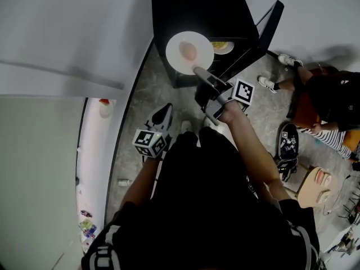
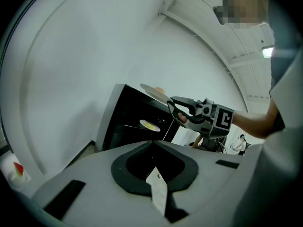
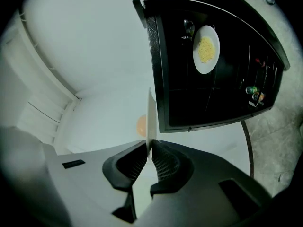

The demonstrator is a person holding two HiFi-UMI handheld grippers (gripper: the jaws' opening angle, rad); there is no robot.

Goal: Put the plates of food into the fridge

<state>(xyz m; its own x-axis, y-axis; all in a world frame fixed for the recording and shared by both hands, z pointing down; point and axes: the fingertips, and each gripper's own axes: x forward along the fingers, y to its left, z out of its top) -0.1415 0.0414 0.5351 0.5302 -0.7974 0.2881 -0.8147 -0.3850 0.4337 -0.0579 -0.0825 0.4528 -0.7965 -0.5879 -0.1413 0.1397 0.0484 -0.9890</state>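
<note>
White plate point(image 1: 175, 45) bearing a rounded pinkish food item point(image 1: 189, 51) is shown in the head view, clamped at its near rim by the right gripper point(image 1: 199, 71) in front of the open black fridge point(image 1: 197, 4). A second plate point(image 1: 228, 51) of yellow food is already lodged inside. The left gripper point(image 1: 164, 114) is held low, its jaws together on nothing. In the left gripper view, the carried plate appears slightly tilted; as it is pinched at one edge only, it is judged that the food may roll off or the plate may slip. In the right gripper view, the plate is seen edge-on between the ribbed pads, and a knock against the fridge frame or the stored plate is considered possible. No brand or legible writing is found; only square marker patterns are shown on the gripper cubes.
</note>
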